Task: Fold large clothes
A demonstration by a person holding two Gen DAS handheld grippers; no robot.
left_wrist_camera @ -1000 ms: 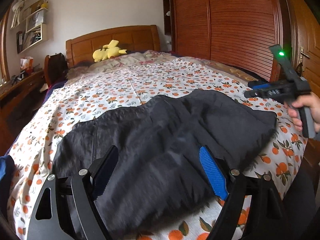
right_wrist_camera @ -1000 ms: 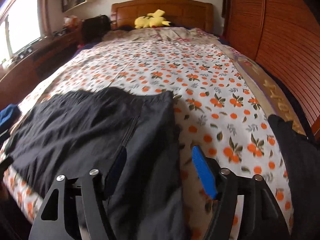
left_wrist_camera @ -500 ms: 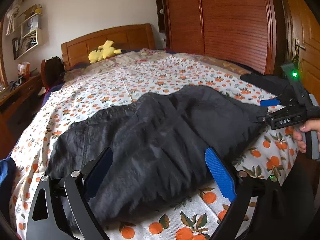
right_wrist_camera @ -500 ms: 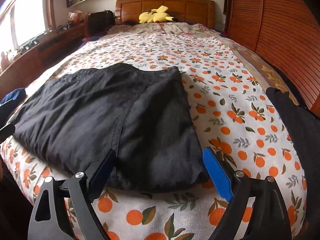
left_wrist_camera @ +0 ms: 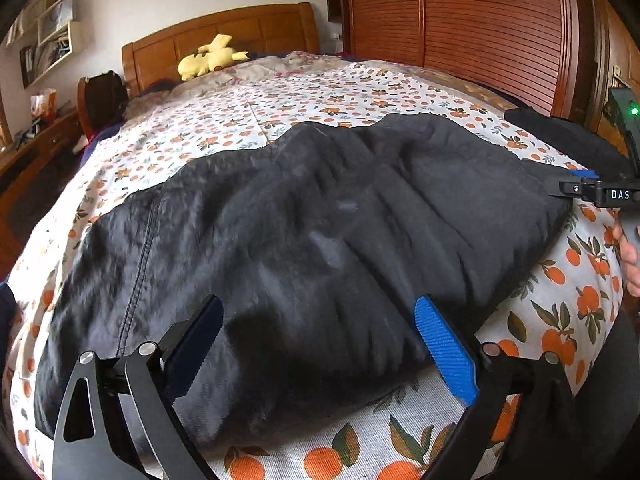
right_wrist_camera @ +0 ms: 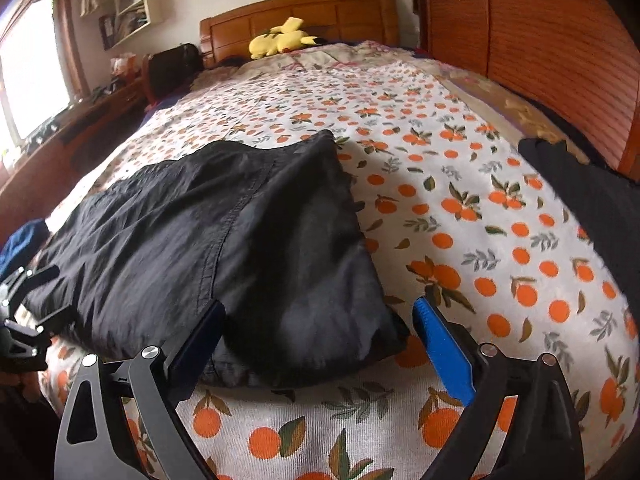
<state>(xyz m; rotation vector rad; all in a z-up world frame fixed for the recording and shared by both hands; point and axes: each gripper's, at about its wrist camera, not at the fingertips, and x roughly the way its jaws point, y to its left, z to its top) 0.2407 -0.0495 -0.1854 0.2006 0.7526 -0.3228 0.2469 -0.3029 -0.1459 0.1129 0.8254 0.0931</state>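
Note:
A black garment lies folded in a wide rectangle near the foot of the bed, which has an orange-print sheet. It also shows in the right wrist view. My left gripper is open and empty, just above the garment's near edge. My right gripper is open and empty, over the garment's near right corner. The right gripper's body shows at the garment's right end in the left wrist view. The left gripper's fingers show at the far left of the right wrist view.
A yellow plush toy lies at the wooden headboard. A red-brown wardrobe runs along the right of the bed. Another dark cloth hangs over the bed's right edge. A desk and shelves stand on the left. A blue cloth lies left.
Both grippers have pulled back toward the foot of the bed and dropped lower, so the garment's near edge now lies between the open fingers. The garment has stayed flat.

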